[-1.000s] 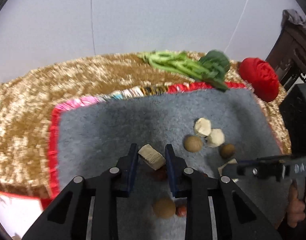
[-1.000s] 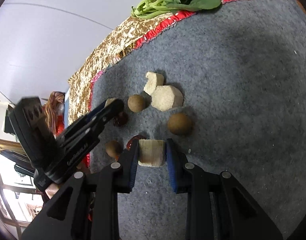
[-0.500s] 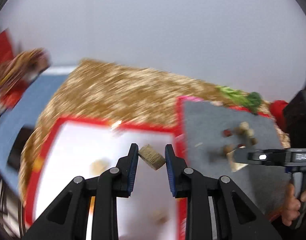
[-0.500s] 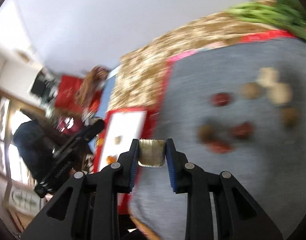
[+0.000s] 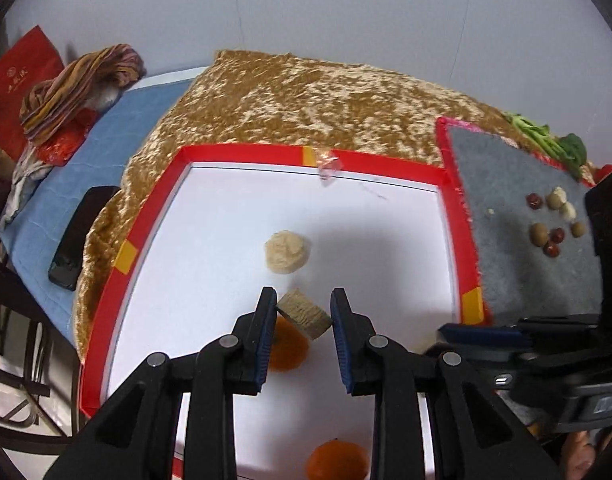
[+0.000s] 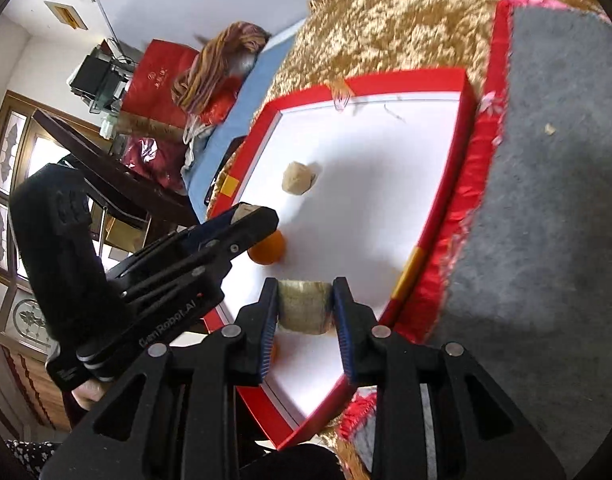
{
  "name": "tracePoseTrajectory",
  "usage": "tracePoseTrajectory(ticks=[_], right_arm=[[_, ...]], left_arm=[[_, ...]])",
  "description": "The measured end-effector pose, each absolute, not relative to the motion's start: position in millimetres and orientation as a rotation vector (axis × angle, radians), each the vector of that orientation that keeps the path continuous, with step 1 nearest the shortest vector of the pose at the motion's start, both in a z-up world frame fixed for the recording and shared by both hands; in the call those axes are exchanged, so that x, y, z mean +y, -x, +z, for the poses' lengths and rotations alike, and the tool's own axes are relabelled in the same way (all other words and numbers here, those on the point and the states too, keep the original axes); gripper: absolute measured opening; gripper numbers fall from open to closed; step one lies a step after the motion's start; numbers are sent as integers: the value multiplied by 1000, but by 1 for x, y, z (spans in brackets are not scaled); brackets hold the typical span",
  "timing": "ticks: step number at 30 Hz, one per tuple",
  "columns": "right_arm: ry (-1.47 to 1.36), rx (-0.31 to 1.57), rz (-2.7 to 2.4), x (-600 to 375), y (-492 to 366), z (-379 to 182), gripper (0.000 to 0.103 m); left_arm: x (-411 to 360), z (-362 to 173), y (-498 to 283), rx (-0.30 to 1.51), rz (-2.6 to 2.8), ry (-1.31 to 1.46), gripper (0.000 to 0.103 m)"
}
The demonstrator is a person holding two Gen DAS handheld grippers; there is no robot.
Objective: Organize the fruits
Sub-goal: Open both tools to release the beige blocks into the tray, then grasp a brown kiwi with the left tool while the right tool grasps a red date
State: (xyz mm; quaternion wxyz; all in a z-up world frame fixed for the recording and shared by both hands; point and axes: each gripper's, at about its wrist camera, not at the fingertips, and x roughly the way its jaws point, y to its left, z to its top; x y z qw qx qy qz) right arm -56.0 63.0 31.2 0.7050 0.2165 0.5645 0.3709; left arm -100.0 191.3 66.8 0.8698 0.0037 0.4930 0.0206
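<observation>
The left tool (image 5: pixel 302 314) grips a tan chunk (image 5: pixel 304 313) at frame centre above the red-rimmed tray (image 5: pixel 242 151); the right tool (image 6: pixel 304 306) clamps another tan block (image 6: pixel 304 307).

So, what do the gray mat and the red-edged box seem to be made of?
The gray mat looks like felt or short-pile fabric: matte, fuzzy surface. The red-edged box looks like cardboard: thin, straight walls, smooth white floor, though coated paper over another board is possible.

White tray floor (image 5: pixel 385 240) mostly open; beige chunk (image 5: pixel 286 251) and oranges (image 5: pixel 337 460) obstruct
</observation>
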Motion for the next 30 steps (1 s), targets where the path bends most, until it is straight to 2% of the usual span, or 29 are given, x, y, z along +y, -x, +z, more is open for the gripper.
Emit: tracePoseTrajectory(ticks=[2,3,4,10,19,24,30], right_arm=[[-495,1251,830,61,54,33,36],[-511,1240,831,57,53,37,44],[-524,1222,833,52,52,41,46],[-570,1098,763,0,45,70,46],[-663,967,383,-170,50,95,46],[-590,1069,196,-231,44,84,46],[-679,1173,332,-222,37,67,46]], left_arm=[[193,69,99,1028,61,6,34],[194,70,99,1019,70,7,37],[192,73,98,1004,75,6,42],[151,87,99,915,-26,-70,45],[62,96,88,887,-272,-156,45],[17,92,69,908,-399,-217,45],[11,65,62,1004,-454,-216,44]])
